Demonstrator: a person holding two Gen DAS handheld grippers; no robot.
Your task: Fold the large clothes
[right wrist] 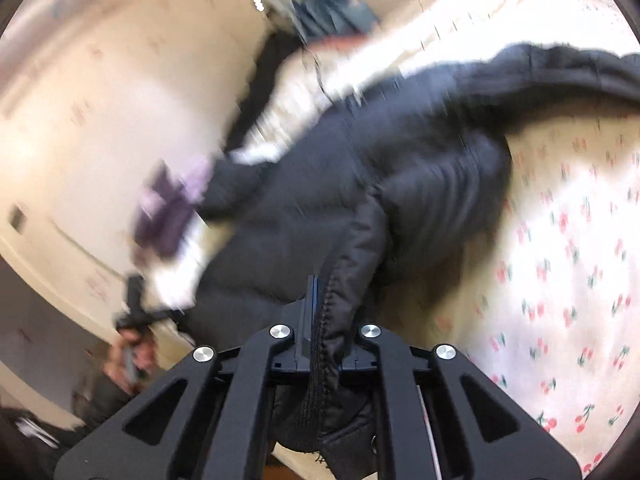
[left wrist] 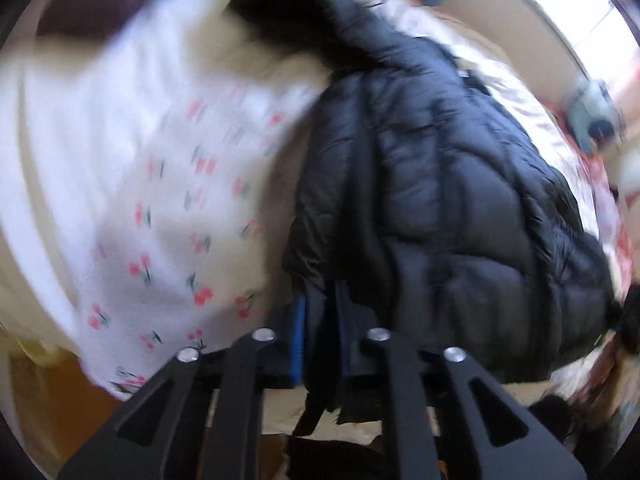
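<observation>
Sprawling across the cherry-print sheet (left wrist: 168, 184), a black quilted puffer jacket (left wrist: 432, 184), blurred.

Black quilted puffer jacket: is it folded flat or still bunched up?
Bunched, not folded. The black quilted puffer jacket lies heaped on the cherry-print sheet, its edges pinched in the left gripper and right gripper.

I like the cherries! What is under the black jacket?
The jacket lies on a white cherry-print sheet, which shows all around it. Whatever lies right beneath the jacket is covered.
</observation>
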